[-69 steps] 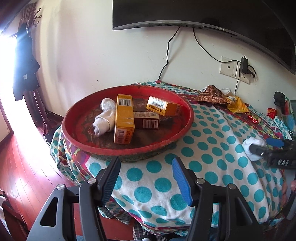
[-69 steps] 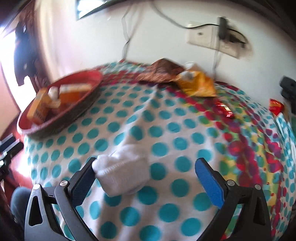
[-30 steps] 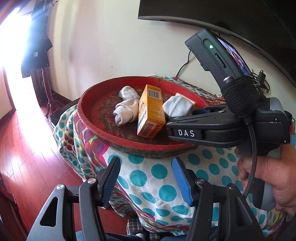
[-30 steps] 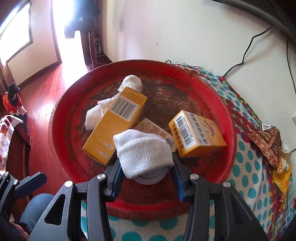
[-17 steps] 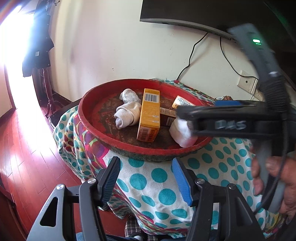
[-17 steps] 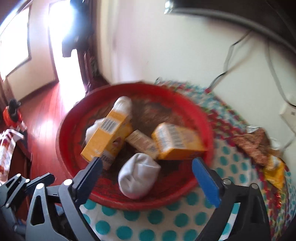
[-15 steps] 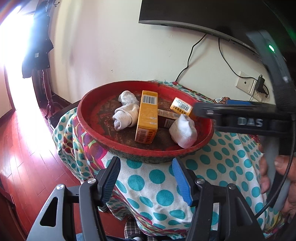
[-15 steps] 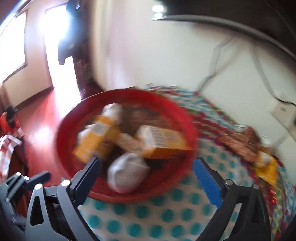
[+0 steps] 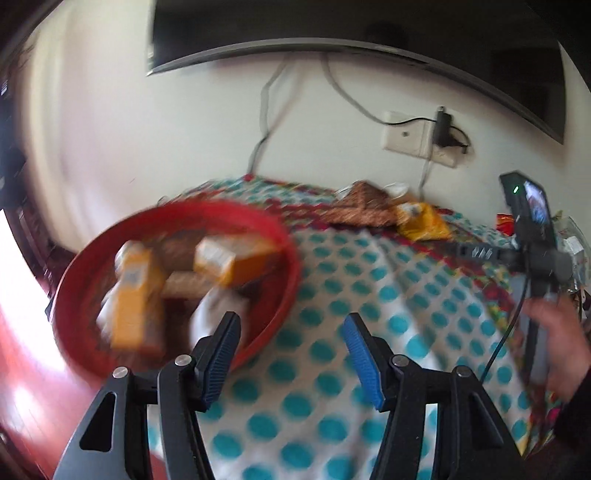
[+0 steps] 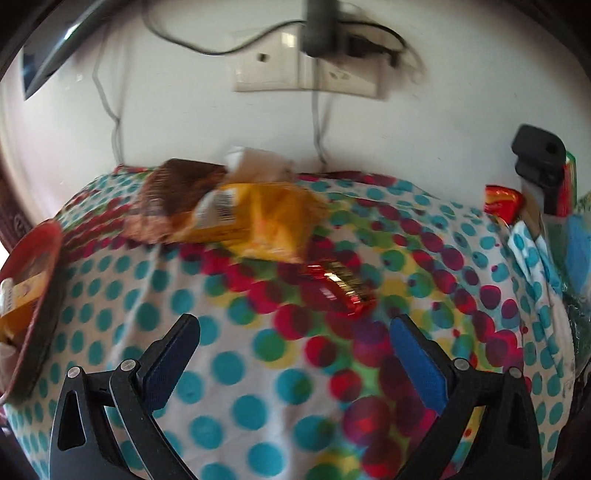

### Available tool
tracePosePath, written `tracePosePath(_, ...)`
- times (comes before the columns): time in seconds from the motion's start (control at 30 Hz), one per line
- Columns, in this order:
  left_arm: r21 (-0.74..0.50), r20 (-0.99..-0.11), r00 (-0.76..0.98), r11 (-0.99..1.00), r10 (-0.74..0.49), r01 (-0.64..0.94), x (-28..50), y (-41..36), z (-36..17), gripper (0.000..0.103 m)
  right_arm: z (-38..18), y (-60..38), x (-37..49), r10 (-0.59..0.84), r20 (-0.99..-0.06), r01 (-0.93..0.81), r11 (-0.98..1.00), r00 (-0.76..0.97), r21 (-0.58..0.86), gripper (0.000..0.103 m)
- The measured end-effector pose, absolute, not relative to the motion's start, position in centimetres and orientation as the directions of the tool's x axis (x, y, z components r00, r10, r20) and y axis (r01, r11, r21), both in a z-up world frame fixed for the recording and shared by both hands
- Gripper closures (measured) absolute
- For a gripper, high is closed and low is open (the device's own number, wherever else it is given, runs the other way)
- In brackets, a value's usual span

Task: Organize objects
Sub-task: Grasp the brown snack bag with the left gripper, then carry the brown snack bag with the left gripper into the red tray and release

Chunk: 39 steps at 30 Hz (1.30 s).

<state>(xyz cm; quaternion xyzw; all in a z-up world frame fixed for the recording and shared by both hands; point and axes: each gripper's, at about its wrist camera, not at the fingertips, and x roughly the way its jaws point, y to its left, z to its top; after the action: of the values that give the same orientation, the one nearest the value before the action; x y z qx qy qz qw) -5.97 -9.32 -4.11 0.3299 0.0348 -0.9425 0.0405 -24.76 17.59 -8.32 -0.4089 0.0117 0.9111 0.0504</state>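
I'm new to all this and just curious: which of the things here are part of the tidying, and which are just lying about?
Part of the tidying:
- red tray holding orange boxes
- yellow packet
- brown packet
- red wrapper
- right gripper, open and empty
- left gripper, empty

Just lying about:
- wall socket
- television
- spotted cloth

My right gripper [image 10: 295, 354] has let the white sock [image 9: 218, 310] go into the red tray [image 9: 286, 280], jaws spread wide and empty, and swung away over the dotted cloth [image 10: 229, 365] toward the snack wrappers [image 10: 258, 214].
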Motion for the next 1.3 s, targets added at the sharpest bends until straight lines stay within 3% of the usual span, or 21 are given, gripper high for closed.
tracePosePath(0.27,0.013,-0.647,-0.762,-0.998,0.036,-0.058,-19.6,-3.7,-2.5,0.033,-9.4,19.4,-24.2,0.060,-0.735,-0.096,-0.995,-0.676,0.006,0.000)
tracePosePath(0.7,-0.007,-0.798,-0.603,-1.000,0.024,-0.031,-37.2,-2.5,-8.3,0.029,-10.6,21.8,-24.2,-0.040,-0.742,-0.095,-0.986,-0.669,0.138,0.000)
tracePosePath(0.93,0.044,-0.840,-0.542,-0.999,-0.032,-0.009,-41.0,-1.9,-10.7,0.021,-10.8,23.8,-24.0,-0.092,-0.732,-0.129,-0.962,-0.676,0.240,0.000)
tracePosePath(1.07,-0.024,-0.859,-0.511,-0.999,0.001,0.038,-42.0,-3.5,-12.0,0.017,-11.0,23.9,-24.1,-0.111,-0.730,-0.125,-0.957,-0.675,0.261,0.000)
tracePosePath(1.3,-0.007,-0.842,-0.540,-1.000,-0.004,0.017,-40.7,-4.0,-11.7,0.028,-11.1,23.6,-24.0,-0.105,-0.729,-0.126,-0.959,-0.676,0.255,0.000)
